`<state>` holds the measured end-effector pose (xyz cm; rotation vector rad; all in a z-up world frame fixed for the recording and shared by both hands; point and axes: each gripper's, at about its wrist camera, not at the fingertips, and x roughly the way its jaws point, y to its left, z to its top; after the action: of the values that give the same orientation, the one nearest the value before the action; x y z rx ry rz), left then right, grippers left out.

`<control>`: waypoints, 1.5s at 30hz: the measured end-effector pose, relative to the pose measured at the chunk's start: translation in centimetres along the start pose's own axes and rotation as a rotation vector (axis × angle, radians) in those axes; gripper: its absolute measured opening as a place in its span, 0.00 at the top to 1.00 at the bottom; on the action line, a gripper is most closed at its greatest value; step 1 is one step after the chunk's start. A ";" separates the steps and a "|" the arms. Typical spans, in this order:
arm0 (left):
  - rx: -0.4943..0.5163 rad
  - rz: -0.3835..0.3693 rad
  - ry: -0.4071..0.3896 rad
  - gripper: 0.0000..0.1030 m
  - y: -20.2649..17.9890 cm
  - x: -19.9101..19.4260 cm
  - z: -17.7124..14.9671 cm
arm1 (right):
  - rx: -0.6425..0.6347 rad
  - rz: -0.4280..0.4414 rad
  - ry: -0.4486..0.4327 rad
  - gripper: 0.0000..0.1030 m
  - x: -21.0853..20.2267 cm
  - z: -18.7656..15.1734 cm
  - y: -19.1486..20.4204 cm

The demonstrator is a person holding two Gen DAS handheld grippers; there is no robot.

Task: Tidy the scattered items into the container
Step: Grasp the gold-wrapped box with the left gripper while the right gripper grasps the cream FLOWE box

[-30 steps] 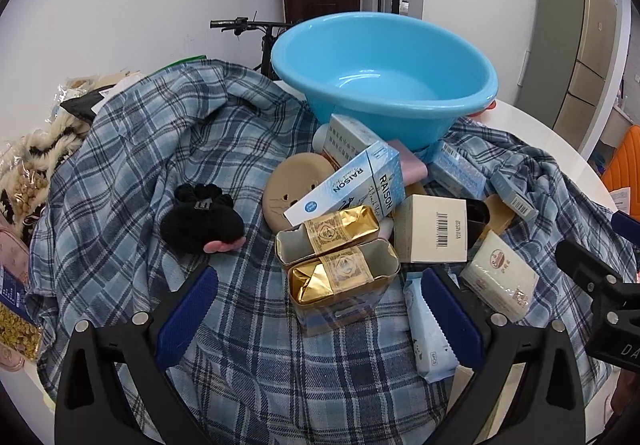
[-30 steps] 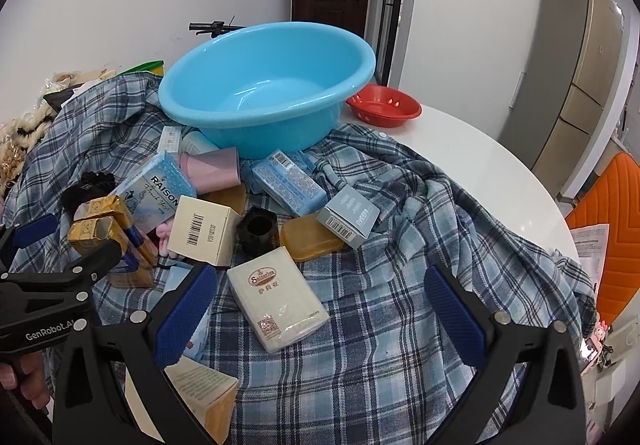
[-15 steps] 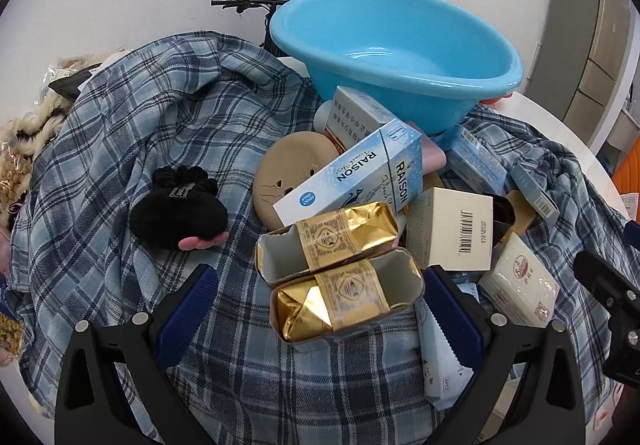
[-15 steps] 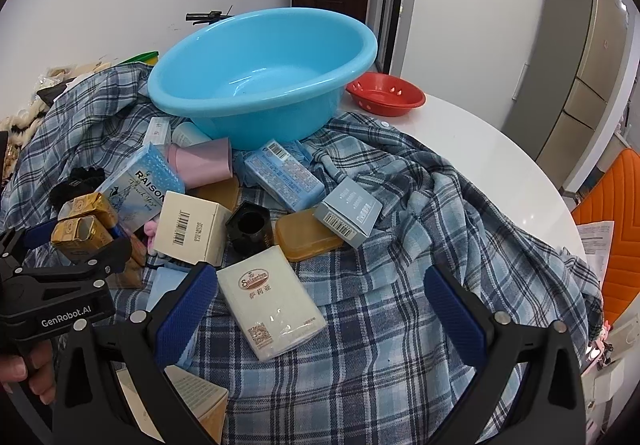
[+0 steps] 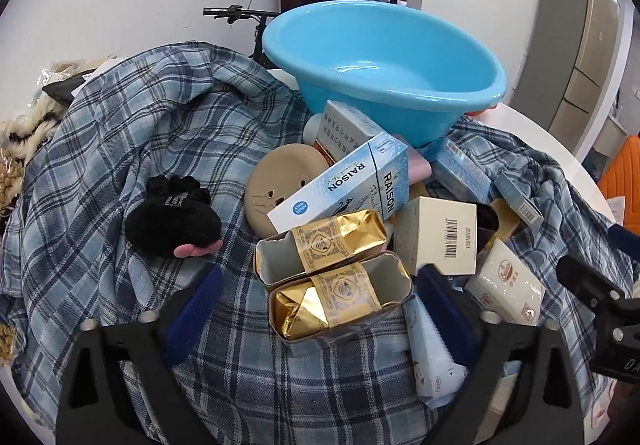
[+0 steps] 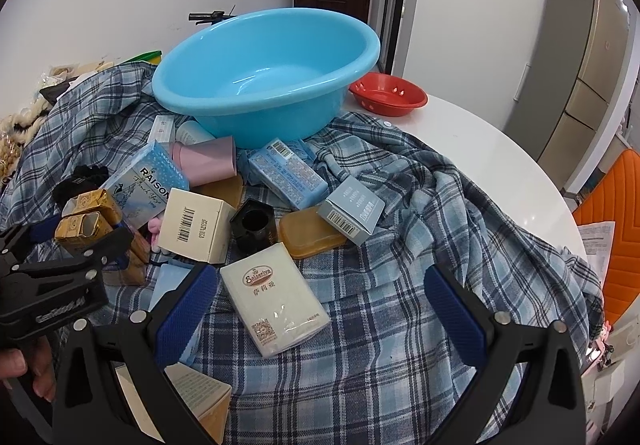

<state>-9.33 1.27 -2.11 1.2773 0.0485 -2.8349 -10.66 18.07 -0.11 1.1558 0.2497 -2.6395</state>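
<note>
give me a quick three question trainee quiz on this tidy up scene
1. True or false: the big blue plastic basin already holds some of the boxes.
2. Which lies between the left gripper pads? A) gold foil tins B) black fluffy plush C) cream barcode box
3. Fill in: the white tissue pack lies on the ____ cloth.

Key: 1 false, the basin is empty. 2 A; the jaws have just been closing, and the pads are not clearly pressing on the tins. 3 plaid.
</note>
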 end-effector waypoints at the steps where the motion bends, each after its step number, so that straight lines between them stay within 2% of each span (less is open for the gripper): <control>1: 0.012 0.005 0.001 0.48 -0.1 0.1 -0.1 | 0.000 0.002 0.000 0.00 0.0 0.0 0.0; 7: 0.055 -0.009 -0.045 0.50 -0.7 -1.4 -0.3 | 0.004 0.010 -0.003 0.00 -0.3 -0.1 0.0; 25: 0.039 -0.021 -0.081 0.49 0.0 -4.0 -0.2 | -0.004 0.014 -0.024 0.00 -1.8 -0.5 0.4; 37: 0.020 -0.013 -0.125 0.49 0.9 -6.8 -1.0 | -0.042 0.025 -0.065 0.00 -4.6 -1.1 2.3; 45: -0.003 -0.008 -0.129 0.49 1.8 -7.4 -1.8 | -0.074 0.059 -0.047 0.00 -4.7 -2.4 4.5</control>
<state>-3.02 -0.34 2.20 1.0928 0.0551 -2.9149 -4.55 15.15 1.48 1.0604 0.2976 -2.5796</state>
